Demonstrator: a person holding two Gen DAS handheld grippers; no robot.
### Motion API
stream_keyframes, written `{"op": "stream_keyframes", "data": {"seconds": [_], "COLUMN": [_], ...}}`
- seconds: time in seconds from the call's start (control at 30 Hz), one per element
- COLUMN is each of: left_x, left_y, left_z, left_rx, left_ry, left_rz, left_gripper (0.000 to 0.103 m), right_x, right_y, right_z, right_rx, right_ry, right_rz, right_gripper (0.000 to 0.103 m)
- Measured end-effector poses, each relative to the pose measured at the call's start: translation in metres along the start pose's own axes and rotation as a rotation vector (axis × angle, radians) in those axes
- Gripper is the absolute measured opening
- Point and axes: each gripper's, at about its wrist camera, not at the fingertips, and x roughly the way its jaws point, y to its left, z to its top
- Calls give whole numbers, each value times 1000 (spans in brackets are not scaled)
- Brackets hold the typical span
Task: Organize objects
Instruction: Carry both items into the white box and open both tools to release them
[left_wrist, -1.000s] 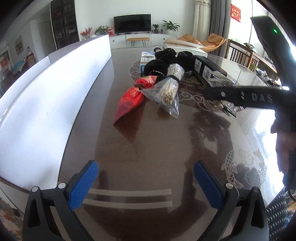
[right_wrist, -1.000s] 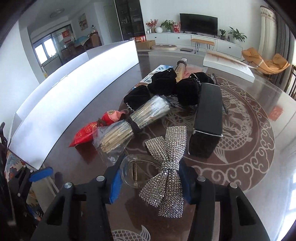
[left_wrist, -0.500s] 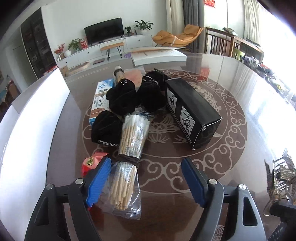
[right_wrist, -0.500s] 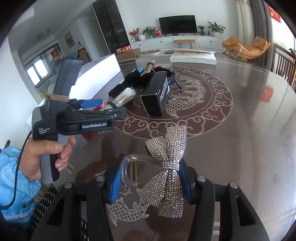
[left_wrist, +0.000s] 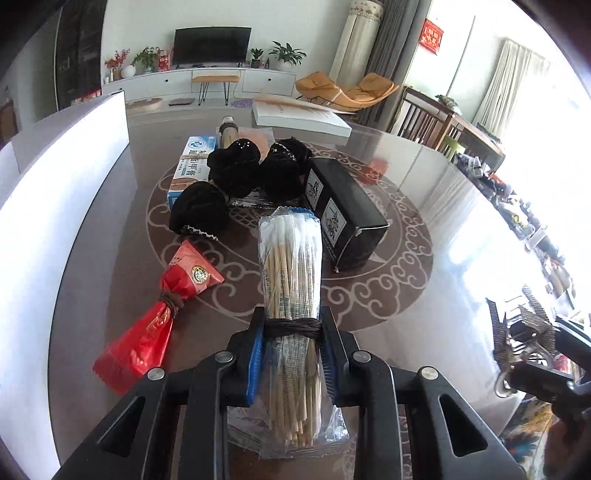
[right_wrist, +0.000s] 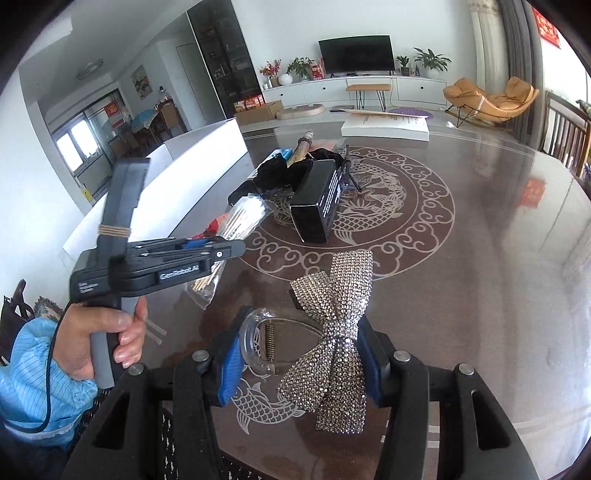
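With the left hand-held gripper (left_wrist: 291, 354) just closed on the banded swab bundle (left_wrist: 290, 280) at 6 o'clock on the counter (left_wrist: 424, 229), lift it level, while the right hand-held gripper (right_wrist: 299, 354) pinches the rhinestone bow clip (right_wrist: 332, 332).

table (left_wrist: 424, 258): box (left_wrist: 343, 206) right of swab bundle (left_wrist: 290, 258) | pouch (left_wrist: 162, 306) left (lying flat)

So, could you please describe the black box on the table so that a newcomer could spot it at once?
Look at the round dragon medallion inlaid in the dark table. The black box lies on the medallion's ring, just right of the bag of cotton swabs. Unlike the soft black hair scrunchies behind it, it is rigid, long and printed with white characters.
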Motion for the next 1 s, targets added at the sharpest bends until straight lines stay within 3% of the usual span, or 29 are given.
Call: {"op": "stream_keyframes", "data": {"seconds": [0.13, 0.23, 0.37, 0.43, 0.53, 0.7, 0.73, 0.77, 0.83, 0.93, 1.0], "left_x": [-54, -107, -172, -188, -190, -168, -162, -158, -158, -169, -175], "left_y": [19, 47, 108, 146, 206, 260, 266, 269, 270, 245, 210], "left_z": [-9, -5, 8, 14, 16, 7, 5, 2, -3, -7, -5], "left_rx": [-106, -147, -184, -201, -268, -321, -331, -342, -356, -345, -302], "left_ry": [-72, -146, -225, -227, -166, -43, -18, -3, -18, -93, -133], "left_rz": [-92, -84, 63, 181, 312, 429, 446, 464, 491, 481, 442], "left_gripper": [27, 27, 27, 27, 27, 29, 32, 43, 58, 61, 61], "right_x": [8, 11, 23, 32, 59, 127, 142, 154, 162, 143, 121], "right_y": [15, 43, 112, 158, 233, 316, 323, 325, 319, 288, 258], "right_z": [10, 30, 77, 103, 136, 153, 152, 152, 152, 147, 136], "right_rx": [-37, -80, -157, -198, -271, -332, -324, -306, -267, -219, -217], "right_ry": [15, 0, -42, -59, -27, 116, 156, 186, 187, 108, 24], "right_rz": [-3, 34, 169, 261, 386, 438, 447, 462, 460, 477, 423], "right_gripper": [53, 53, 53, 53, 53, 56, 60, 70, 73, 84, 93]}}
